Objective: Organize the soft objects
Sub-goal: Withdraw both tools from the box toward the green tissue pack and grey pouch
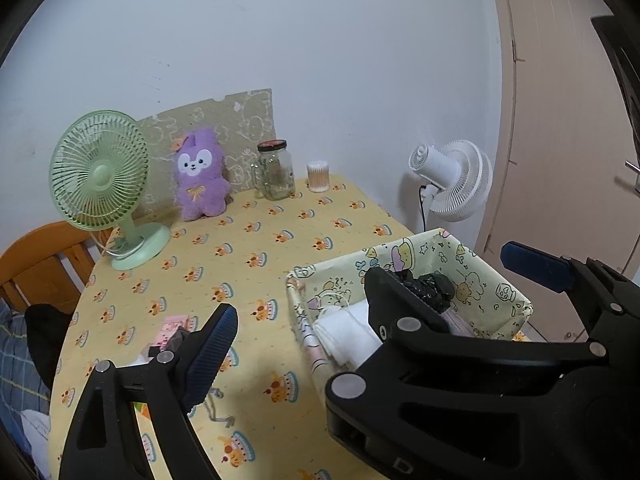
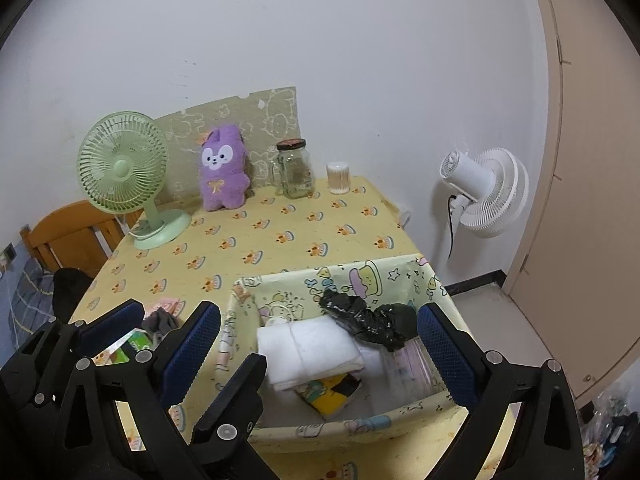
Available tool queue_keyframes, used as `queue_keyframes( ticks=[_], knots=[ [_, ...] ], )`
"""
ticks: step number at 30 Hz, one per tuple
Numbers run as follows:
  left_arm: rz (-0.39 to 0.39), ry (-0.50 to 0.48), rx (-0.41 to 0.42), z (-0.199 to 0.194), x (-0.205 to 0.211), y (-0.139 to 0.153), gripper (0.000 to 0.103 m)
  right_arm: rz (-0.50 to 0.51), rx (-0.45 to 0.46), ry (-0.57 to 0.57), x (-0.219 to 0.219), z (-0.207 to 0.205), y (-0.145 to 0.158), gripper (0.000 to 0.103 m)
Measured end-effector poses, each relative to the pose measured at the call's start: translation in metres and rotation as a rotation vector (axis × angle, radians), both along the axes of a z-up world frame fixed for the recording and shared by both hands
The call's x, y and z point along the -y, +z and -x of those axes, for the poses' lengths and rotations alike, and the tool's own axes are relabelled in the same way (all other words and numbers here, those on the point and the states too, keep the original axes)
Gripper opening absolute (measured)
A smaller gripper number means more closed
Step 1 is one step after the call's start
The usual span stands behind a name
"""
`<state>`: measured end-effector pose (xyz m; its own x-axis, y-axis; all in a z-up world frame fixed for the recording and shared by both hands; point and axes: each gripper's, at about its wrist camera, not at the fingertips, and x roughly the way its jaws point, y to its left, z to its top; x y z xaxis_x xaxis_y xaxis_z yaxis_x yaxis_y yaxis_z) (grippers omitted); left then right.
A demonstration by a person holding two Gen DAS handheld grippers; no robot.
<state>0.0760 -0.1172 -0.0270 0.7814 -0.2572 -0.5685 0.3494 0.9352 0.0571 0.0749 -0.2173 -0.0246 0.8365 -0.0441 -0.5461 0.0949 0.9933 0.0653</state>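
Both hand-held grippers, left (image 2: 152, 328) and right (image 2: 344, 368), are spread wide and grasp nothing. The fabric bin (image 2: 344, 276) on the desk (image 2: 260, 248) holds one folded white cloth (image 2: 308, 348) and one black bag (image 2: 368, 318). Behind stand one purple plush (image 2: 222, 170), one green fan (image 2: 124, 164) and one jar (image 2: 295, 170).

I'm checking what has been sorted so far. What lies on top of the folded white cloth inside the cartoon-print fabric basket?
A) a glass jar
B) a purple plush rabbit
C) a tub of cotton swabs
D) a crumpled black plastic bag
D: the crumpled black plastic bag rests on the folded white cloth inside the cartoon-print fabric basket; the other three stand by the wall.
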Motion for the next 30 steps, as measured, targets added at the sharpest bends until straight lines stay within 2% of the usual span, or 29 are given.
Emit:
queue_keyframes(
  ticks=[14,30],
  knots=[
    [0.029,0.034,0.023,0.019,-0.029,0.006,0.091,0.030,0.017,0.028,-0.032,0.019,0.009,0.100],
    [0.027,0.106,0.031,0.033,-0.065,0.003,0.092,0.010,0.013,0.080,-0.067,0.027,0.006,0.100]
  ],
)
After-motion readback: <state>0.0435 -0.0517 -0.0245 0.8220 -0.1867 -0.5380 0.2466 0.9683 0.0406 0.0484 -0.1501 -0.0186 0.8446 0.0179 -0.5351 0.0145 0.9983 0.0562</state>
